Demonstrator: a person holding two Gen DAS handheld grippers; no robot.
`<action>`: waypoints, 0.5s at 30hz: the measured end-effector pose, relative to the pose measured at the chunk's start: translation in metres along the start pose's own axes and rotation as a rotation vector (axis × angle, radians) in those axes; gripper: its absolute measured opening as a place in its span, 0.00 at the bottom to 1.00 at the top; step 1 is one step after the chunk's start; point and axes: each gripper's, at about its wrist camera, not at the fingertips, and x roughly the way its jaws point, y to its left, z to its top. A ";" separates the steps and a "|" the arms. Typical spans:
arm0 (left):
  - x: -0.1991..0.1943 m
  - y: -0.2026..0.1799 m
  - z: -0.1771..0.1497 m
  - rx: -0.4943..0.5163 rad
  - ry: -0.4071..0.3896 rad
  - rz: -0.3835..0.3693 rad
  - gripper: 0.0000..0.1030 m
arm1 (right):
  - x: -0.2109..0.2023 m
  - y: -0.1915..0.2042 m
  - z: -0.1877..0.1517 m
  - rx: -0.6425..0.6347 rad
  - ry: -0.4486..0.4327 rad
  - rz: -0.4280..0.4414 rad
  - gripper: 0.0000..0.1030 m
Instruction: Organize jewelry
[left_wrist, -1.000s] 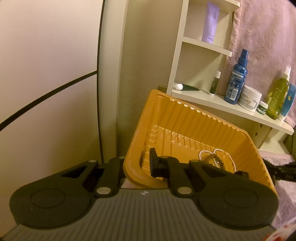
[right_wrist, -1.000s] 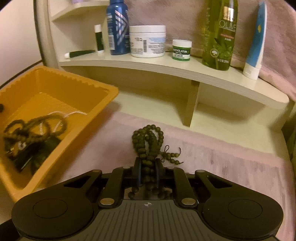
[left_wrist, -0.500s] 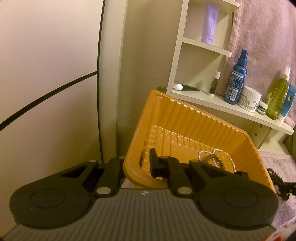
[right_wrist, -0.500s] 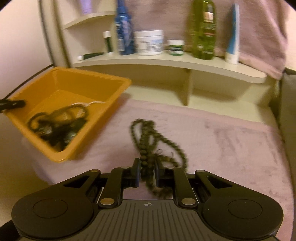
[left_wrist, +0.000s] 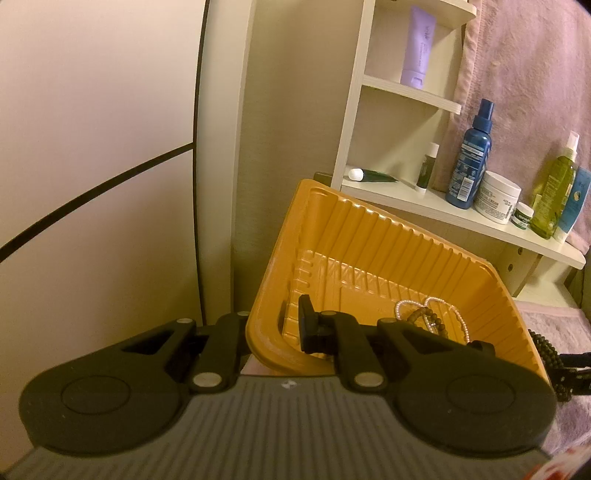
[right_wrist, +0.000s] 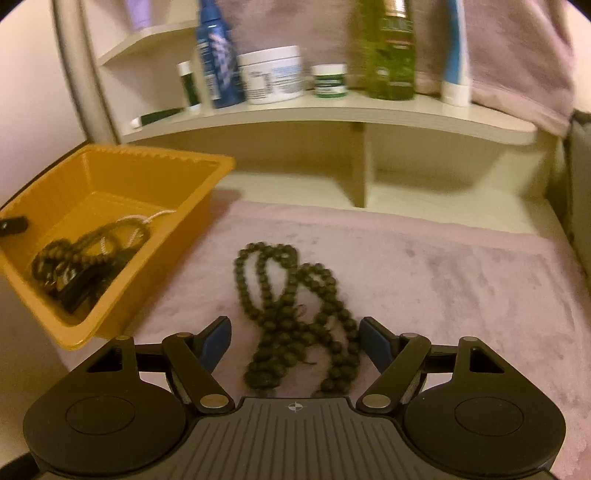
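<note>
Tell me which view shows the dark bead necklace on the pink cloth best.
The right wrist view: the whole dark bead necklace lies on the pink cloth between the right gripper's opening jaws, slightly blurred. The left wrist view catches only a short stretch at its right edge.

1. Motion is blurring the shelf bottles (right_wrist: 388, 48), leaving labels unreadable.
2. The left gripper (left_wrist: 275, 325) is hiding the orange tray's (left_wrist: 369, 240) near wall.
3. The right picture edge is cutting off the bead necklace (left_wrist: 550, 354).

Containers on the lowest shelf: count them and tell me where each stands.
7 from the right wrist view, left to right: lying green tube, small dark tube, blue spray bottle, white jar, small green-labelled jar, green bottle, blue-and-white tube. More may be hidden.
</note>
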 end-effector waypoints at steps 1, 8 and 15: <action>0.000 0.000 0.000 0.000 0.000 0.000 0.11 | 0.000 0.005 -0.001 -0.027 -0.001 -0.008 0.47; 0.001 0.000 0.000 -0.002 0.002 0.003 0.11 | 0.001 0.010 -0.002 -0.036 0.000 -0.022 0.27; 0.001 -0.001 -0.001 -0.002 0.000 0.004 0.11 | 0.002 0.021 -0.003 -0.087 0.005 -0.069 0.14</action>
